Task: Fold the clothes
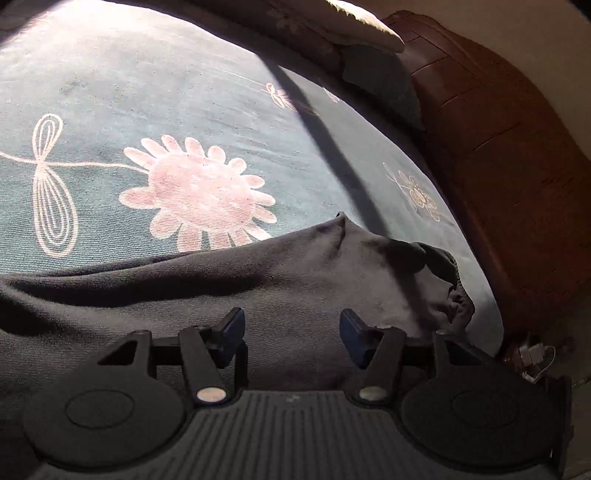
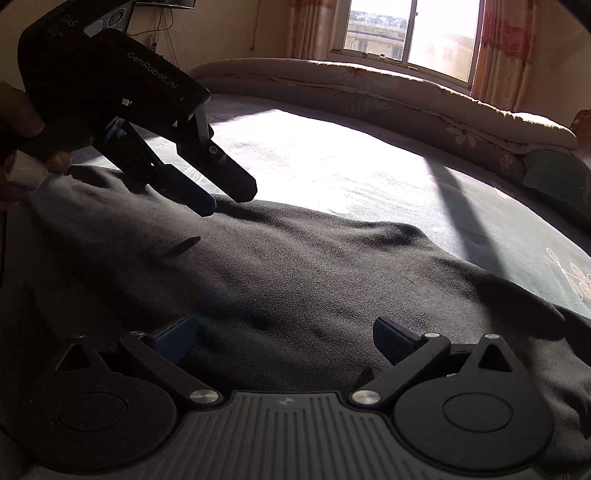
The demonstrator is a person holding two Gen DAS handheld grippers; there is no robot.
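A dark grey garment (image 1: pixel 258 288) lies spread on a teal bed sheet (image 1: pixel 110 92) printed with a pink flower. Its gathered elastic edge (image 1: pixel 456 295) is bunched at the right in the left wrist view. My left gripper (image 1: pixel 291 321) hovers over the cloth, its jaws apart with nothing between the blue pads. The right wrist view shows that same left gripper (image 2: pixel 229 201) angled down near the garment's (image 2: pixel 332 266) far left part, held by a hand (image 2: pixel 22 122). My right gripper (image 2: pixel 286 325) stands wide open above the near side of the garment, holding nothing.
A rolled quilt (image 2: pixel 369 88) runs along the bed's far side under a bright window (image 2: pixel 406 33). A brown padded headboard (image 1: pixel 517 166) and a pillow (image 1: pixel 369 26) border the bed. Sunlit bare sheet (image 2: pixel 314 155) lies beyond the garment.
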